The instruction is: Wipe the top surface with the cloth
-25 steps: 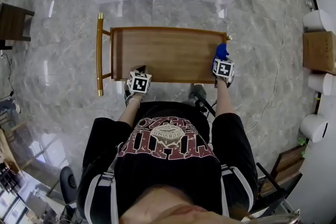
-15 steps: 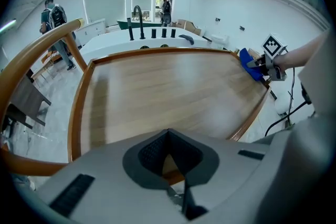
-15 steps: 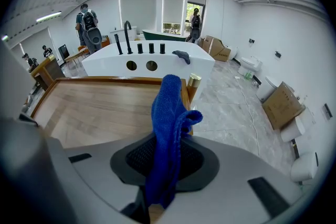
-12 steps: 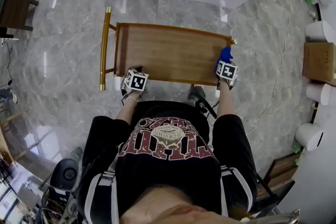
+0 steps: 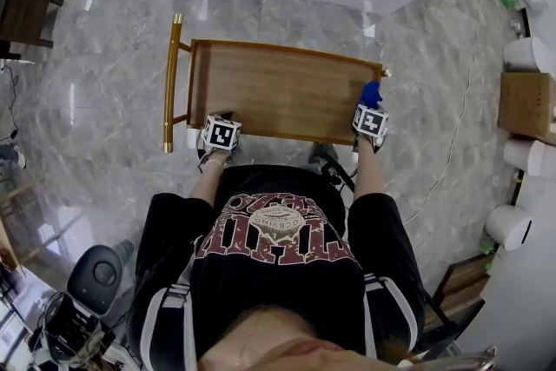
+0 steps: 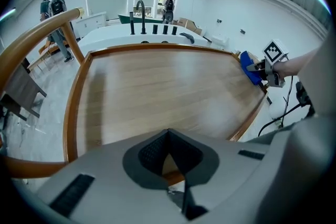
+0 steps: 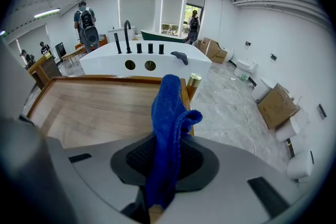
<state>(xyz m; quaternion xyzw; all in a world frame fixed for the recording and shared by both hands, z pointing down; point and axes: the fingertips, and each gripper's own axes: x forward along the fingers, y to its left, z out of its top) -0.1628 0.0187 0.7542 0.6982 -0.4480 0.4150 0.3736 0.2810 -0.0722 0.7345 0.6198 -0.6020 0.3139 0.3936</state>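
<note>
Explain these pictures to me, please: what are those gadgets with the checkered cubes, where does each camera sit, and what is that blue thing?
No robot here: a person stands at a wooden cart top, holding a two-jaw gripper in each hand; the marker cubes belong to the grippers. One picture comes from a camera on the person's head, looking down. The other two come from cameras riding on each gripper, looking along its jaws. The right gripper is shut on a blue cloth at the top's right edge. The left gripper is shut, holding nothing, at the near left corner. Nothing else lies on the wood.
</note>
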